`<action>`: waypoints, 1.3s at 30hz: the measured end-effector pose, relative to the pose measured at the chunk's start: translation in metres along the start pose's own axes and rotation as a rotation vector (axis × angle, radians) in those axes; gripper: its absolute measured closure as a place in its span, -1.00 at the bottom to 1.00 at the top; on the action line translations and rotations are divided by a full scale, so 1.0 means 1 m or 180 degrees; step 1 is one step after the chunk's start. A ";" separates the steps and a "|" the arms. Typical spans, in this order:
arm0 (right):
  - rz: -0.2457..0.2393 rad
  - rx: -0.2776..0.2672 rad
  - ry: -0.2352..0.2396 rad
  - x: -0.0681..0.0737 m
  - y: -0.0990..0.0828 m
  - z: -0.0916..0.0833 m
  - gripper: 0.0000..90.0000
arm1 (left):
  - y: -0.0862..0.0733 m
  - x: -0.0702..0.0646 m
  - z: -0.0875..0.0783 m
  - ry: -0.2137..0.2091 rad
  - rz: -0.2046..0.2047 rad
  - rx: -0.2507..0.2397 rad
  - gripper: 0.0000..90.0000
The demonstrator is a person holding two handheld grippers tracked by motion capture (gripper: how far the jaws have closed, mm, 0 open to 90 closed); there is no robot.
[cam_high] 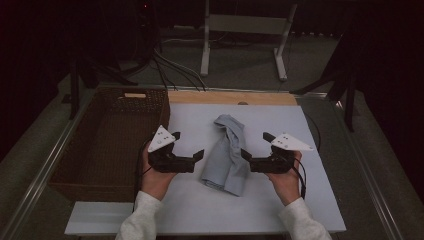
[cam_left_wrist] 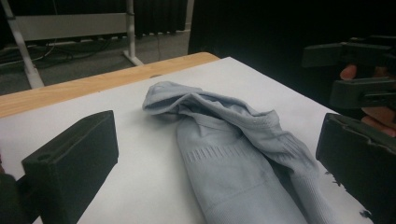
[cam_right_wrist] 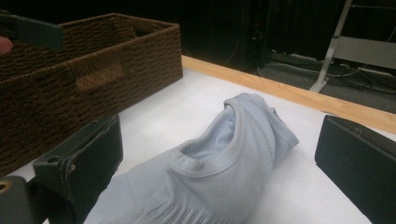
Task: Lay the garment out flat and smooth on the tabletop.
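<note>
Pale-blue socks [cam_high: 226, 154], seemingly two, lie bunched mid-surface [cam_high: 280, 210] between two hand-held grippers: left hand-held gripper [cam_high: 189, 148] and right hand-held gripper [cam_high: 254, 144], both spread wide, empty. One wicker basket [cam_high: 107, 145] sits leftward; the high view reveals its inside.

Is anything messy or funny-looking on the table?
Yes: the light blue garment lies crumpled and twisted in a heap on the white board, not flat or folded. It sits between the left tool and the right tool, both open. The wicker basket beside it looks tidy.
</note>
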State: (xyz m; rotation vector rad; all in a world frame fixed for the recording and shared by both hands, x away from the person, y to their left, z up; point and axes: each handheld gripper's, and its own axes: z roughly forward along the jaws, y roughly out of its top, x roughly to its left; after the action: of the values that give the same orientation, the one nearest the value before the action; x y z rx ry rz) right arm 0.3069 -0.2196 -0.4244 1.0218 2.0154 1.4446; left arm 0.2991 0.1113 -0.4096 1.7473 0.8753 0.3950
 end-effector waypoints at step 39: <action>-0.0034 0.0399 0.0085 0.014 -0.009 0.039 -0.91 | 0.000 -0.002 0.000 -0.0047 -0.0003 -0.0007 -1.00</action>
State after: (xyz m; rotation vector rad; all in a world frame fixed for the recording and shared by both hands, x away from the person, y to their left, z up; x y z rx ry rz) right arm 0.3235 -0.1867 -0.4460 1.0458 2.1502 1.3475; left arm 0.2978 0.1104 -0.4091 1.7456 0.8650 0.3819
